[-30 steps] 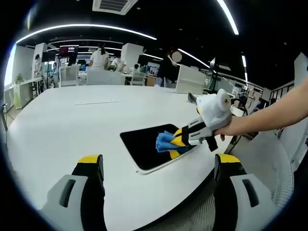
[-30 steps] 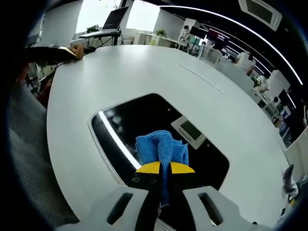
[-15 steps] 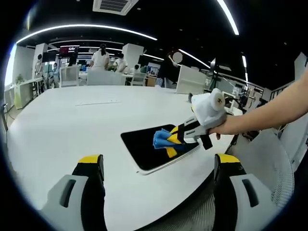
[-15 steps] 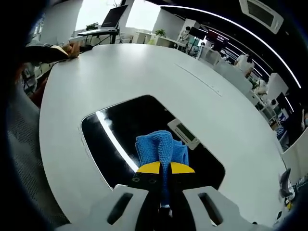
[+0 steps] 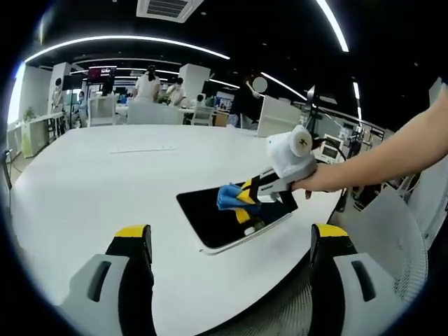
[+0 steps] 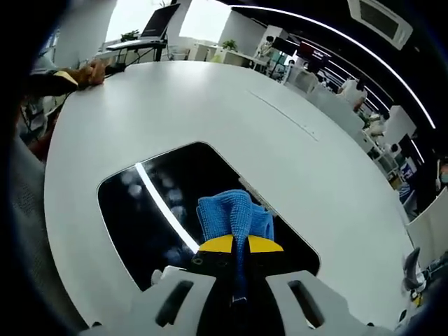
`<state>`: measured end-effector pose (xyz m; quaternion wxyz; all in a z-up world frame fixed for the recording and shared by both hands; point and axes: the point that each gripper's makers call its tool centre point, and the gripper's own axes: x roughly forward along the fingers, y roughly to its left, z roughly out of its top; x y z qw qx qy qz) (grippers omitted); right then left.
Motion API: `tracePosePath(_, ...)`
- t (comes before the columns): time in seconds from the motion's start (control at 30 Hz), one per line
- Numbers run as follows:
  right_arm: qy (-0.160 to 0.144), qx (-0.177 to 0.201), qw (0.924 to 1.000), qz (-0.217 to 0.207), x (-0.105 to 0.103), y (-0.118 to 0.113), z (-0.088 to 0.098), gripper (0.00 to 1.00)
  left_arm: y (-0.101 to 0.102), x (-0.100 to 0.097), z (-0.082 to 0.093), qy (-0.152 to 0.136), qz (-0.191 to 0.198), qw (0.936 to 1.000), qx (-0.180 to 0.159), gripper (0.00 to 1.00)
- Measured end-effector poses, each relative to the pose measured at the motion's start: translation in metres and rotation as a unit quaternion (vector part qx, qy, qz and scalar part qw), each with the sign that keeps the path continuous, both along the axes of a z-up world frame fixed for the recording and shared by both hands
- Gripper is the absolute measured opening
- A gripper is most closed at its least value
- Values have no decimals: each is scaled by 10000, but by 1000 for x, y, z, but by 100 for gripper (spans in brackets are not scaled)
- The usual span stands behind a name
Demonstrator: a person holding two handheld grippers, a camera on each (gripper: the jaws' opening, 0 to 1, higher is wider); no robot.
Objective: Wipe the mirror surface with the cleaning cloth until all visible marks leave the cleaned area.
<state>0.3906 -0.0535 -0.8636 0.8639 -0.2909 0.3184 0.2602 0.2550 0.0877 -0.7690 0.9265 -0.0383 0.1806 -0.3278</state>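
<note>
Mirror: a dark rectangular mirror [image 6: 161,210] lies flat on the white table [image 6: 196,105]; in the left gripper view it [image 5: 210,213] sits near the table's edge at about 5 o'clock of the tabletop.
Cloth: the blue cleaning cloth [image 6: 234,213] rests on the mirror surface, toward its 4 o'clock part in the right gripper view; in the left gripper view it [image 5: 229,197] lies on the mirror's far side.
Right gripper: the right gripper [image 6: 234,244] has its yellow-tipped jaws pressed together on the cloth; a person's hand [image 5: 318,180] holds it from 3 o'clock in the left gripper view.
Left gripper: the left gripper [image 5: 231,245] has its jaws wide apart, gripping nothing, above the table's near edge, well apart from the mirror.
Reflections: a bright light strip [image 6: 164,213] shows in the glass.
Background: an office with people [image 5: 147,84] at 11 o'clock.
</note>
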Motion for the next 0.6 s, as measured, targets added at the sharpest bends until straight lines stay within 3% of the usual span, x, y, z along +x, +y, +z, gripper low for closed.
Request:
tracePosePath(0.33,-7,58,9999,-104,10,-1,-1,0,-1,-1,-1,12,-12,10000,-4,93)
tracePosePath(0.6,-194,141,9996,-122,9,-1,0,0,-3,-1,-1,7,-85,10000,4,94)
